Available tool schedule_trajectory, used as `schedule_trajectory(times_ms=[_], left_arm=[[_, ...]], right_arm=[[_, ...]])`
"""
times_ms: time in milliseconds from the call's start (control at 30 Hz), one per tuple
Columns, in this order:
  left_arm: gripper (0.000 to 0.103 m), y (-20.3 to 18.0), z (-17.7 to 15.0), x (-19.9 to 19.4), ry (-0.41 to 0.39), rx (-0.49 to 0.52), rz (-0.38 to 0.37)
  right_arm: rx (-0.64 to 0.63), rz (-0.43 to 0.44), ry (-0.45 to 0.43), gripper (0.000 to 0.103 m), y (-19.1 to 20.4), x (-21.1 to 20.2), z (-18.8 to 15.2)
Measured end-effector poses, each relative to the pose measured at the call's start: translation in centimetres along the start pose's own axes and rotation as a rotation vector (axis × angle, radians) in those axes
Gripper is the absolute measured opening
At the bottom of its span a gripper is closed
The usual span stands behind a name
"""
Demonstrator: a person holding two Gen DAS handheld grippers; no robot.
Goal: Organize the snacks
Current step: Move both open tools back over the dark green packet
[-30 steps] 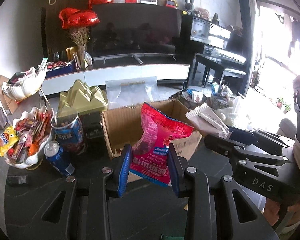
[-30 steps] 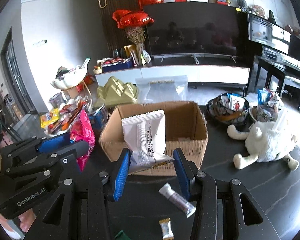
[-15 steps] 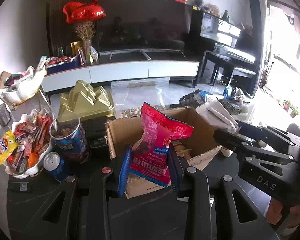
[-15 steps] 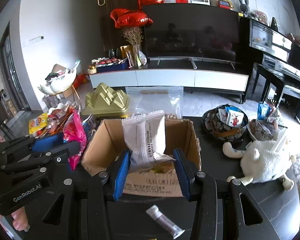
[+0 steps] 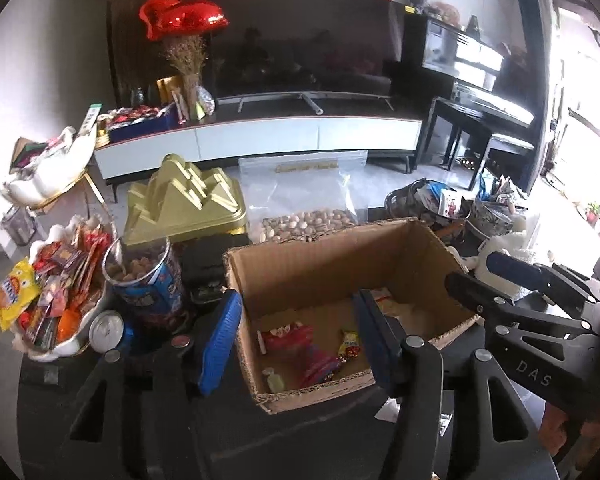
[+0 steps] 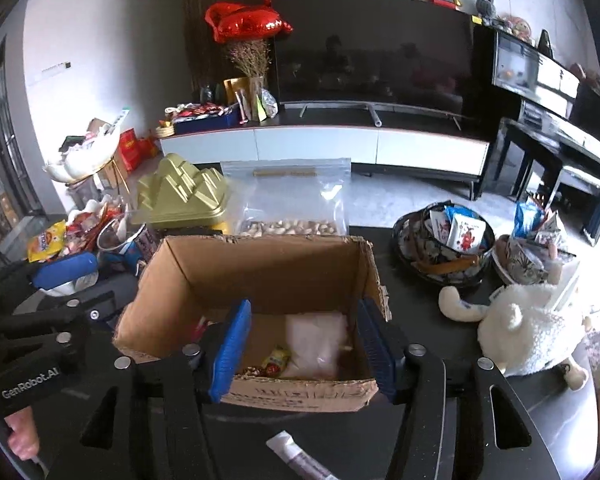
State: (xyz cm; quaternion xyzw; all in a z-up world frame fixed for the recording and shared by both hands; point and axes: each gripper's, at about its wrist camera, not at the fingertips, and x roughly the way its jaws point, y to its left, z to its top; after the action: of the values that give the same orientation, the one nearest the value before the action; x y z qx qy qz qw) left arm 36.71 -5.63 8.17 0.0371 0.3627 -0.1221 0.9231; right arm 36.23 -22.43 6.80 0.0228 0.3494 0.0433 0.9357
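An open cardboard box (image 5: 340,256) (image 6: 260,264) stands on the dark table. My left gripper (image 5: 296,336) is open and empty over the box's near left side. The red snack packet (image 5: 296,340) lies on the box floor below it, next to small candies (image 5: 350,348). My right gripper (image 6: 300,344) is open and empty over the box's near wall. The white snack packet (image 6: 320,340) lies inside the box under it, beside small candies (image 6: 274,360). The right gripper also shows at the right of the left wrist view (image 5: 500,280).
A white dish of snacks (image 5: 48,304), a jar (image 5: 144,280), a can (image 5: 106,328) and a gold box (image 5: 184,200) stand left of the box. A bag of nuts (image 6: 288,200) lies behind. Bowls of snacks (image 6: 444,240) and a plush toy (image 6: 528,328) are on the right. A wrapped snack (image 6: 300,456) lies near.
Both grippers moved forward over the box and opened. The red packet dropped from the left gripper and the white packet from the right gripper into the box.
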Motion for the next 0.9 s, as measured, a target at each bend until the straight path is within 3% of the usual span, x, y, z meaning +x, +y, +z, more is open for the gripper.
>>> schedule_trajectory(times_ms=[567,900], left_arm=[[0.059,-2.3,-5.8,-6.6,-0.005,0.012,-0.015],[0.062,-4.3,-9.5,-9.5,-0.022,0.041,0.001]], right_arm=[[-0.038,0.087,-0.009,0.056,1.1,-7.1,-6.0],[-0.056,0.091,-0.004,0.056,0.9,-10.1,-9.9]])
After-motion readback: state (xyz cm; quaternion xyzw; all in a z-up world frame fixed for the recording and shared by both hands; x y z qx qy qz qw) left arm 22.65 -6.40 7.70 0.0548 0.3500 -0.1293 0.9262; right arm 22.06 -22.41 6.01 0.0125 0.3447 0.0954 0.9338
